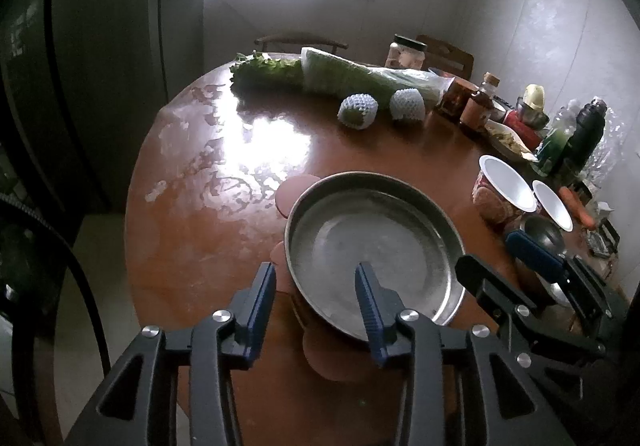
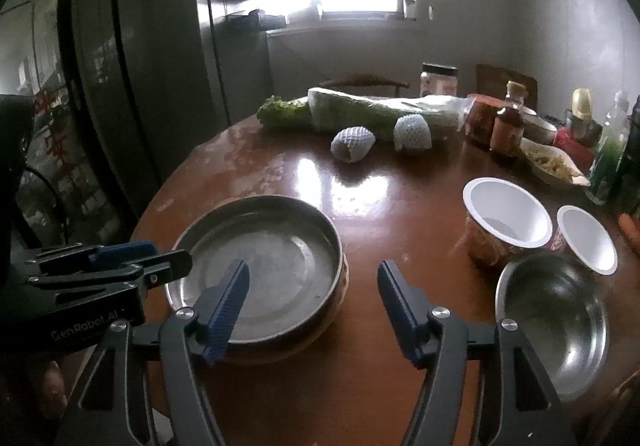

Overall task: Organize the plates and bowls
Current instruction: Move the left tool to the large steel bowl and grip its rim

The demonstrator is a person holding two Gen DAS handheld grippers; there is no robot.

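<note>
plate: metal plate (image 2: 276, 266) lower left of right wrist view, stacked on a brown dish (image 2: 320, 334), on round table (image 2: 360, 197)
left gripper (image 1: 316, 286): jaws apart, straddling plate's near rim, not pressing
right gripper (image 2: 312, 278): jaws wide apart, nothing between them
bowl: steel bowl (image 2: 556, 322) lower right, empty
clutter: two white cups (image 2: 508, 213) just behind bowl; net-wrapped fruits (image 2: 352, 143), cabbage (image 2: 380, 109), bottles (image 2: 508, 125) along far edge
</note>
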